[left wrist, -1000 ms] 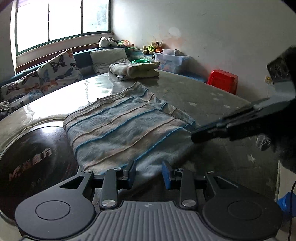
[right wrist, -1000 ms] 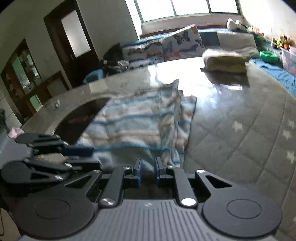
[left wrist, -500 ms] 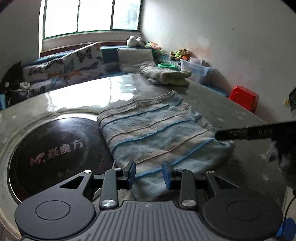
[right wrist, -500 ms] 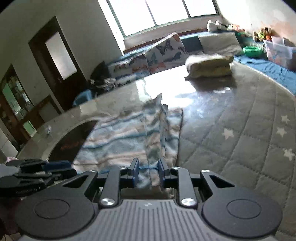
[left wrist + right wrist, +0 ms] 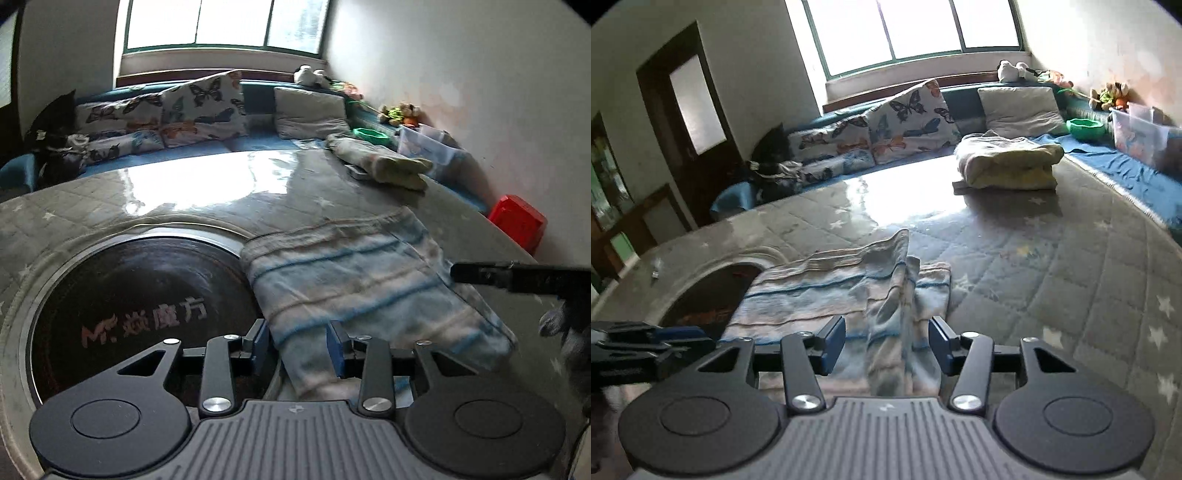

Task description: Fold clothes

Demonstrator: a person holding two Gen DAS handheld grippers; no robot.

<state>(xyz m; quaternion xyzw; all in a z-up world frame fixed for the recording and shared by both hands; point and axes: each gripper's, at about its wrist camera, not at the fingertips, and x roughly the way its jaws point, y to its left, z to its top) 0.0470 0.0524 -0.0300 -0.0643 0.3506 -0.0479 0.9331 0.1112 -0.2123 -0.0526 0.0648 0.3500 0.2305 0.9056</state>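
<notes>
A blue and beige striped garment lies partly folded on the round grey quilted table, its left edge over the dark glass centre disc. My left gripper is open, its jaws either side of the garment's near left corner. My right gripper is open, straddling a raised fold at the garment's near right edge. The right gripper also shows in the left wrist view, and the left gripper at the left edge of the right wrist view.
A folded pale yellow-grey cloth pile sits at the table's far side. Behind it is a blue bench with butterfly cushions, a green bowl and a clear storage box. A red stool stands by the wall.
My right gripper's jaws have opened wide from nearly shut, letting go of the garment's edge. Both wrist views have swung left and drawn back towards the garment's near edge.
</notes>
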